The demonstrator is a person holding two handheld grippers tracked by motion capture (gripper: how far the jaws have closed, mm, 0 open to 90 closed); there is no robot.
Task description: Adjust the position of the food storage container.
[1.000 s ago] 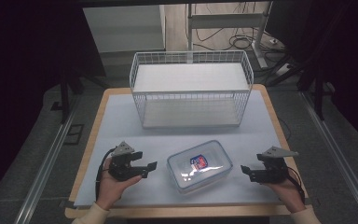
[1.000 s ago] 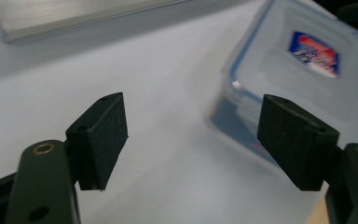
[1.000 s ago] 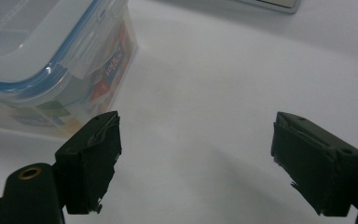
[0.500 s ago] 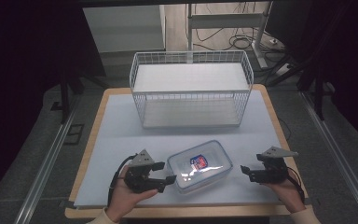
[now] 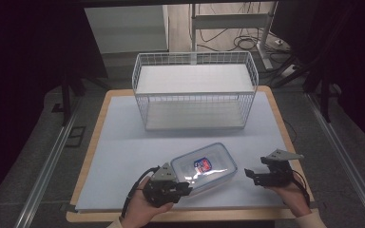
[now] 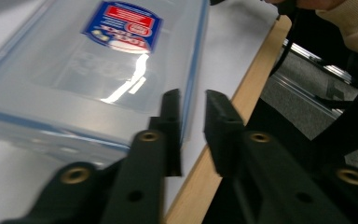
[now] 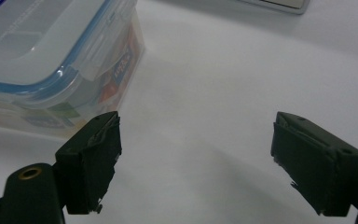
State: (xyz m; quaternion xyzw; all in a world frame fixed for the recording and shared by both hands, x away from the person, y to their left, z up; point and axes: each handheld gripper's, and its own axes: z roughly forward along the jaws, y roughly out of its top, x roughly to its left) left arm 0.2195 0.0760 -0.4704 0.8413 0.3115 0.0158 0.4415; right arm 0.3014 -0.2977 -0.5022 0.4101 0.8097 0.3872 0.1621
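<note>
1. Two tongs are at work on one thing: a clear plastic container (image 5: 203, 167) with a blue-rimmed lid, lying flat on the white worktop (image 5: 123, 142) in front of the wire basket (image 5: 195, 90).
2. The left tongs (image 5: 186, 187) are seen at the container's near-left corner. In the left gripper view the jaws stand narrowly apart, one against the container's side by the blue lid rim (image 6: 193, 70) and the other off it – nothing is gripped between them.
3. The right tongs (image 5: 248, 173) are held spread wide, just off the container's right end and apart from it; in the right gripper view a lid latch (image 7: 100, 58) is seen beyond the left jaw.
4. The step in hand is judged to be a two-sided grip on the container, probably for a lift toward the basket.
5. The left jaws would first need to be opened wider, so that the rim or wall can be taken between them rather than nudged from one side.
6. The right tongs should be brought in level and centred on the short end – below the latch, so that it is not sprung open.
7. Smooth plastic is likely to slip, so both grips should be closed firmly before any lift, and the container kept level.
</note>
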